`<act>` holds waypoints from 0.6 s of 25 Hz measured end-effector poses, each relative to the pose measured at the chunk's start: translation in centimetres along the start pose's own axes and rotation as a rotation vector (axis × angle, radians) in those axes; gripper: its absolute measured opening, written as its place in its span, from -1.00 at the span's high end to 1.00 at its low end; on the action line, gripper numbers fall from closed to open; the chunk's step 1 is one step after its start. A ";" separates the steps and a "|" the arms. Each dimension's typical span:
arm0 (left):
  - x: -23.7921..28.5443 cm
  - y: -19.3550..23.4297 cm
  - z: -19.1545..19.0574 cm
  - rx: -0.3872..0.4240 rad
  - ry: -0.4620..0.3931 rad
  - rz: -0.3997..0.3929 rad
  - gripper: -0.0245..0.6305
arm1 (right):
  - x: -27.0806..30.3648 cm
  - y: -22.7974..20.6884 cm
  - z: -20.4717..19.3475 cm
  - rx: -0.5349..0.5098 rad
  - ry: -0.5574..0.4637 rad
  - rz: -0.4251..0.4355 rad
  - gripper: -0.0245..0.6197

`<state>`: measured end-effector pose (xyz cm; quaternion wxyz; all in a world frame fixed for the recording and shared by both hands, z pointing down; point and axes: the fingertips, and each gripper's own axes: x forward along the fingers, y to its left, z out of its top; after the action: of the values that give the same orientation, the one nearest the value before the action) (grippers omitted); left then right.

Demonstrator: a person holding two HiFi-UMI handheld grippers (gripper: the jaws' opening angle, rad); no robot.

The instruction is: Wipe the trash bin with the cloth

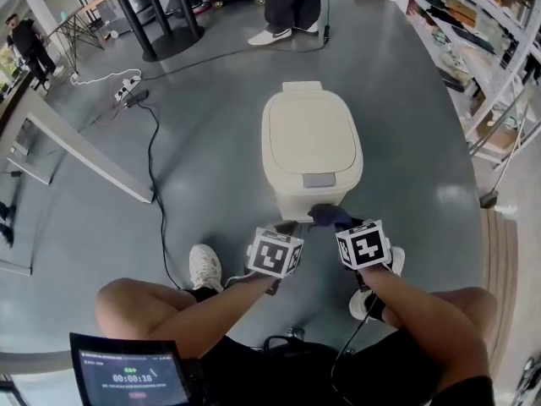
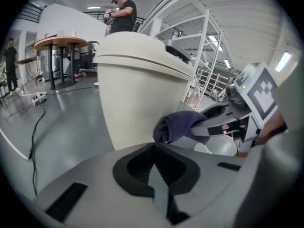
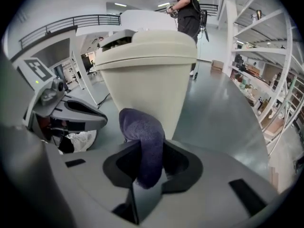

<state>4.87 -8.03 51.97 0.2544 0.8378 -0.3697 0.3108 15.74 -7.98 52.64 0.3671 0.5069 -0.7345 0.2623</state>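
Observation:
A cream trash bin (image 1: pixel 311 146) with a closed lid stands on the grey floor just ahead of me. My right gripper (image 1: pixel 328 218) is shut on a dark purple cloth (image 1: pixel 331 216), which it holds against the bin's lower front. In the right gripper view the cloth (image 3: pixel 141 139) hangs folded between the jaws, close to the bin (image 3: pixel 149 80). My left gripper (image 1: pixel 292 227) is beside it on the left, shut and empty. Its view shows the bin wall (image 2: pixel 137 94), the cloth (image 2: pixel 178 125) and the right gripper (image 2: pixel 223 120).
A black cable (image 1: pixel 155 176) runs across the floor to the bin's left. A white power strip (image 1: pixel 127 87) and a table base (image 1: pixel 169 36) lie beyond it. A person (image 1: pixel 287 7) stands behind the bin. Shelving (image 1: pixel 478 49) lines the right side. My shoe (image 1: pixel 205 266) rests near the bin.

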 end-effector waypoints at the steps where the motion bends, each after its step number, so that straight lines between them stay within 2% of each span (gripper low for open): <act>1: -0.5 0.9 -0.1 -0.013 -0.007 0.019 0.93 | 0.3 1.0 0.6 -0.009 -0.012 0.020 0.64; 7: -3.0 5.6 -0.2 -0.090 -0.048 0.092 0.93 | 2.1 6.2 2.9 -0.048 -0.024 0.120 0.64; 15: -3.9 7.9 -1.6 -0.166 -0.077 0.127 0.93 | 5.2 9.1 3.5 -0.084 0.014 0.165 0.64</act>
<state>-3.89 -9.86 51.85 0.2882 0.8000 -0.4560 0.2625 5.09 -10.36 54.66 0.3703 0.4270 -0.7815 0.2641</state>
